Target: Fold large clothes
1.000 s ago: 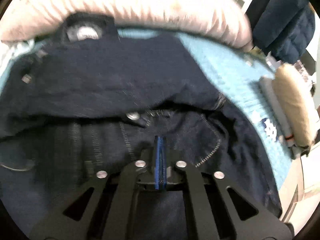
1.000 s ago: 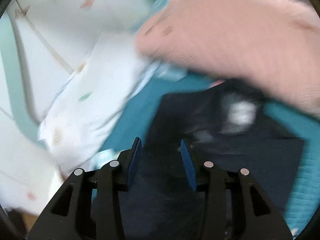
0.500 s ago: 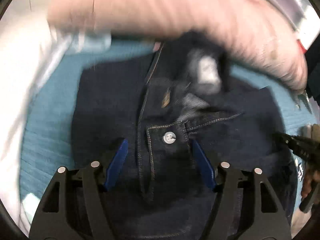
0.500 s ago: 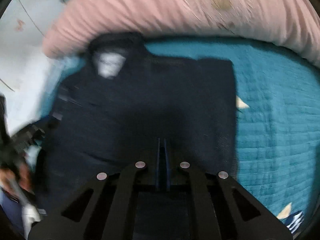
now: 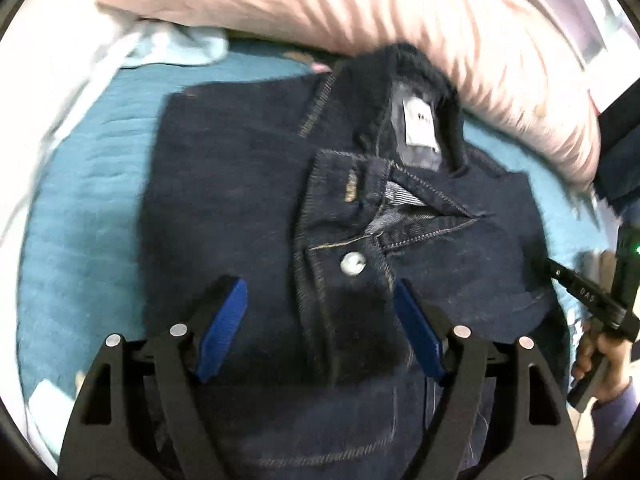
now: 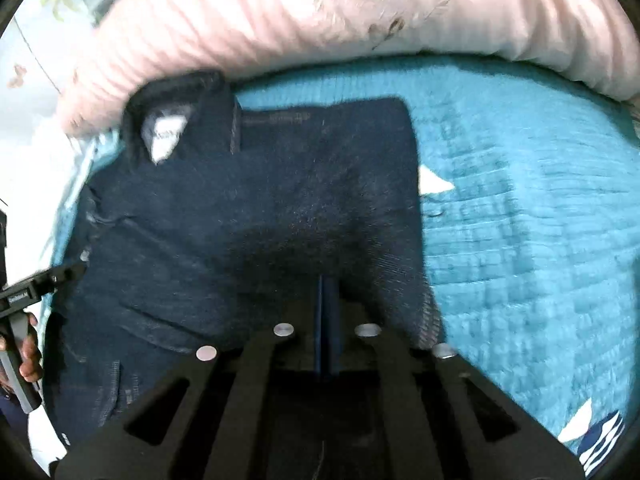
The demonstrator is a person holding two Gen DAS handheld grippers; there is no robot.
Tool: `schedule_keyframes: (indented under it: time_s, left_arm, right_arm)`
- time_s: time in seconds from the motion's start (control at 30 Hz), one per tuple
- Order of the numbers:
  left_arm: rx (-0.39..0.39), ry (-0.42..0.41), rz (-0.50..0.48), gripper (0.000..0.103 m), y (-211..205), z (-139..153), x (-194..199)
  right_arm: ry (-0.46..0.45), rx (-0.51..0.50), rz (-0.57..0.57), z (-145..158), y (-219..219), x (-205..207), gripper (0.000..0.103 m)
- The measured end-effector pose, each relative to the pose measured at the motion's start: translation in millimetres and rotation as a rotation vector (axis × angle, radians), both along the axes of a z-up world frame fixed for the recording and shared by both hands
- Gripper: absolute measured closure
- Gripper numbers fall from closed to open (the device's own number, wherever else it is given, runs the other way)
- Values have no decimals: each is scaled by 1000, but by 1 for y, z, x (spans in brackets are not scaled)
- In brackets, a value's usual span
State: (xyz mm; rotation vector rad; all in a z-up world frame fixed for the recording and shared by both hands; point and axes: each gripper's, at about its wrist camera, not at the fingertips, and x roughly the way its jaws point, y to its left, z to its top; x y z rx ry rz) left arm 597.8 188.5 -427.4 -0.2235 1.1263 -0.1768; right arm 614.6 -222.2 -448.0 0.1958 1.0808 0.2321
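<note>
Now that the left hand-held gripper (image 5: 320, 304) has let go and stands apart over the denim jacket (image 5: 256, 184), both sides lie folded on the teal bedspread (image 6: 520, 220); the right hand-held gripper (image 6: 327, 300) is pressed together, seemingly pinching denim.

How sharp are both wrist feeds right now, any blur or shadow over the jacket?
Left wrist: denim jacket mostly sharp, button slightly smeared, edges motion-blurred, fisheye bending the pink pillow. Right wrist: softer overall, collar label blurred, dark shadow ahead of the right hand-held gripper.
</note>
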Motion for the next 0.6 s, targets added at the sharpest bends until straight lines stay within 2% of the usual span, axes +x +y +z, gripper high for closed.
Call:
schedule_keyframes:
  time_s: [0.03,0.1,0.13,0.17,0.23,0.33,0.4,0.5,0.57,0.6]
  left_arm:
    - [20,-15,20,25,10,6,-8]
    - [40,-20,34,21,23,10,-26]
    - [64,-3,35,20,30,8,-38]
    - [93,11,35,20,34,6,-47]
    - [179,25,44,20,45,-1,-73]
    - [154,129,39,21,64,-21,-103]
    - [142,113,25,21,66,-24,-118]
    - [181,129,7,21,62,-25,-126]
    - [192,130,15,21,60,-27,-128]
    - [201,132,13,25,59,-27,-127]
  right_arm:
    - [-9,15,8,3,-4,-4,94]
    - [-12,-3,24,9,-12,-15,83]
    - [-5,-30,41,12,-18,-23,71]
    - [-12,-50,54,13,-22,-28,66]
    - [-18,-104,77,12,-29,-38,61]
    - [21,-165,87,-1,-47,-56,58]
    - [41,-161,85,-8,-60,-70,54]
    - [63,-160,75,-17,-72,-83,52]
    - [65,-119,51,-17,-79,-88,52]
    - [67,-93,41,-16,-81,-89,52]
